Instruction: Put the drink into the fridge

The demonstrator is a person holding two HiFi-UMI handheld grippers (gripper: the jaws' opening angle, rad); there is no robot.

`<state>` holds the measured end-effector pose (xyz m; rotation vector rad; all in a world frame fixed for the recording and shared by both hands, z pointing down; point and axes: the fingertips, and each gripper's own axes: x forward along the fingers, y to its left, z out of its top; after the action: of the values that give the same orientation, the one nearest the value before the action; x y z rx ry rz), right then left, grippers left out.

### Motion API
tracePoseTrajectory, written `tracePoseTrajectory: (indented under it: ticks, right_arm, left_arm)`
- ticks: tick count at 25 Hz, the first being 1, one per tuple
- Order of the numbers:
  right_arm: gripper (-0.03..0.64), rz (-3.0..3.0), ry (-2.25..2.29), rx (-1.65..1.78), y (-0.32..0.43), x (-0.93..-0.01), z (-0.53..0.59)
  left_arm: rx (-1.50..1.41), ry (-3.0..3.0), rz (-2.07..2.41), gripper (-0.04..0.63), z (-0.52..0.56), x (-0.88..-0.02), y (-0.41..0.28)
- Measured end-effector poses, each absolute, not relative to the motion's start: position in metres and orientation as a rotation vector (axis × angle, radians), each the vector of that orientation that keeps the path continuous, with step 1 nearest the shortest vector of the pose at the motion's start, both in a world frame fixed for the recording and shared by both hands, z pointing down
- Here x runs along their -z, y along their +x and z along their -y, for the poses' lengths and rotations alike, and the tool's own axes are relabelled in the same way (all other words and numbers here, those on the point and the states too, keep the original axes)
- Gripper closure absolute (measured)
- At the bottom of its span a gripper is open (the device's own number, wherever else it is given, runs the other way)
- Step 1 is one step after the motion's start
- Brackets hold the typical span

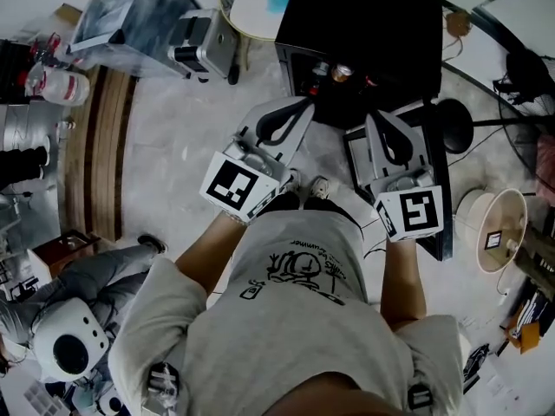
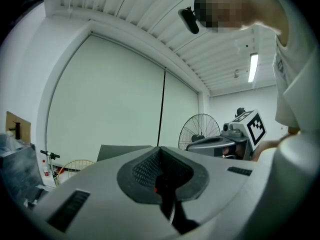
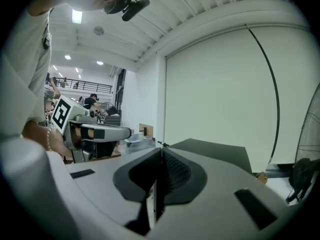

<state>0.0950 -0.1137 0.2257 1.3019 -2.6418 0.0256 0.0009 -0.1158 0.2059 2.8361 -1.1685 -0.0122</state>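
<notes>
In the head view a black fridge (image 1: 364, 24) stands on the floor ahead of me. Small drink tops (image 1: 341, 72) show at its near front edge. A black door panel (image 1: 438, 189) lies open beneath my right hand. My left gripper (image 1: 299, 107) points at the fridge's front left, jaws together, nothing between them. My right gripper (image 1: 375, 118) sits beside it, just short of the fridge front, also shut and empty. The left gripper view shows closed pads (image 2: 160, 151) aimed up at a wall. In the right gripper view the pads (image 3: 161, 151) meet too.
A person in a white helmet (image 1: 69, 345) crouches at lower left. A wooden strip (image 1: 108, 146) runs along the left floor. A clear plastic box (image 1: 130, 11) and a wire basket (image 1: 256, 3) stand behind. A fan (image 2: 200, 129) and a white round object (image 1: 494, 228) are to the right.
</notes>
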Motion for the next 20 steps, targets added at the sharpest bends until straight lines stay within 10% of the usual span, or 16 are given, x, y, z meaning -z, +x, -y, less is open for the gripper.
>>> tracePoseTrajectory:
  ticks: [20]
  right_arm:
    - [0.601, 2.687, 1.264, 0.069, 0.079, -0.138, 0.064]
  left_arm:
    - [0.104, 2.882, 1.103, 0.574, 0.061, -0.132, -0.005]
